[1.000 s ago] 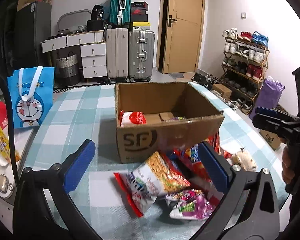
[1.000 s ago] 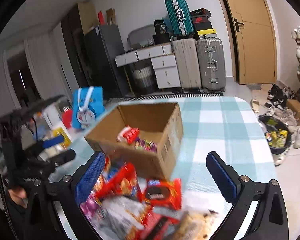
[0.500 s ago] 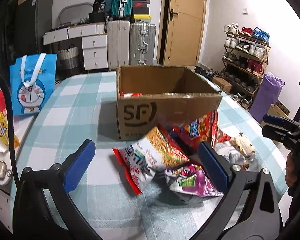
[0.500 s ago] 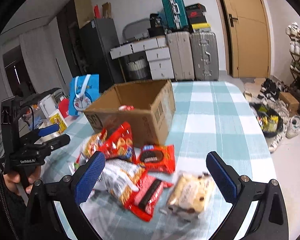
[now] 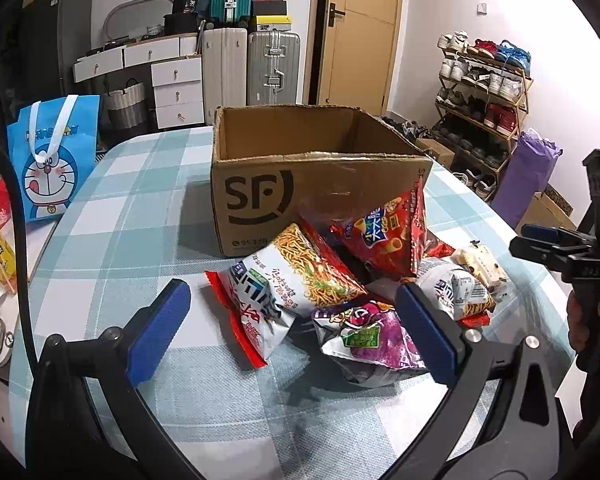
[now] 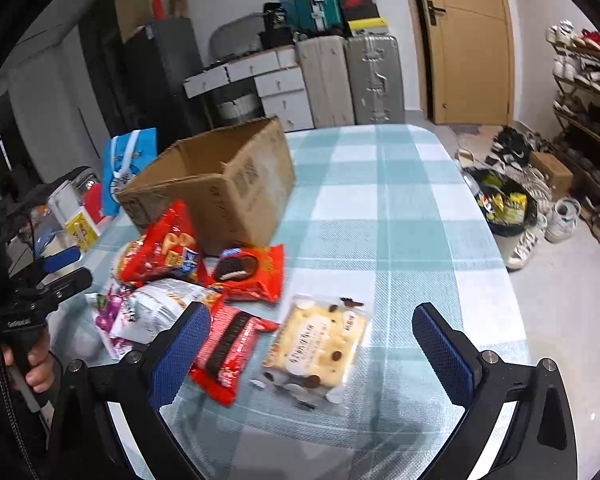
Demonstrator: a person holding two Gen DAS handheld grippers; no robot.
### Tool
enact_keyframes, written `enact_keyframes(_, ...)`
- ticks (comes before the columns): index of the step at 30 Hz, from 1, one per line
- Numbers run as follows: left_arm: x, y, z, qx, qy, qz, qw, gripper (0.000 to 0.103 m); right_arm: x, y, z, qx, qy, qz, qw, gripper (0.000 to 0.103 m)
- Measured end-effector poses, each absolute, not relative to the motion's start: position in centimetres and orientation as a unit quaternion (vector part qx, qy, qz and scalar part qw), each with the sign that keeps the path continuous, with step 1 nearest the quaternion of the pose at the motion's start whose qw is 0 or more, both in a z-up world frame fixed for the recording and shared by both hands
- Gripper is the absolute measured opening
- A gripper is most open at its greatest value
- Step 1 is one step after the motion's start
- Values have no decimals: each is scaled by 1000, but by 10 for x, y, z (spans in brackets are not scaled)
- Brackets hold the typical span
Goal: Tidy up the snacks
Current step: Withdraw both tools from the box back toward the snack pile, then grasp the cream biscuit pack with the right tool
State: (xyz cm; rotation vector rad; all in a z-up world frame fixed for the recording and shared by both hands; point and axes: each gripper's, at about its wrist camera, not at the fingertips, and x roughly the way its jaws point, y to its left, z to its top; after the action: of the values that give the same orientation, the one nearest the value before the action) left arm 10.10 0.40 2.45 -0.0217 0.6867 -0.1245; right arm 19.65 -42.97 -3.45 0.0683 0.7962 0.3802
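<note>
Left wrist view: the left tongs (image 5: 290, 314) are spread wide and hold nothing, hovering just above a heap of snack packets on the worktop (image 5: 132, 208). A second ago both cameras looked down into the cardboard box (image 5: 320, 188) and saw packets inside; both tongs have since dropped low and pulled back, so the box interior is hidden and the loose pile fills the foreground. Judging by that, the next pick is about to start.

Between the blue pads lies a noodle snack bag (image 5: 288, 280), puffy crinkled foil, white and red. Touching it is a purple bag (image 5: 370, 340), glossy and creased. A red chip bag (image 5: 384, 232) leans upright against the front of the box.

Right wrist view: the right tongs (image 6: 312, 356), also wide open and empty, frame a clear-wrapped cream cake (image 6: 314, 350), flat, squarish, with dark chips. Just beside it lies a red wafer packet (image 6: 232, 354), and beyond it a red cookie packet (image 6: 248, 270).

The box is plain corrugated card, open-topped, with a black logo. A soft teal-and-white checked cloth covers the worktop. A blue cartoon gift bag (image 5: 54, 160) stands well apart at its left edge.
</note>
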Motion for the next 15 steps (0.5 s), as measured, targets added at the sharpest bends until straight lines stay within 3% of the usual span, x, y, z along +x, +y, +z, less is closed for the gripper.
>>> enact_keyframes(15,106,1,17,-14,346,-64,936,102,216,-407,-76,-13,459,135,878,102)
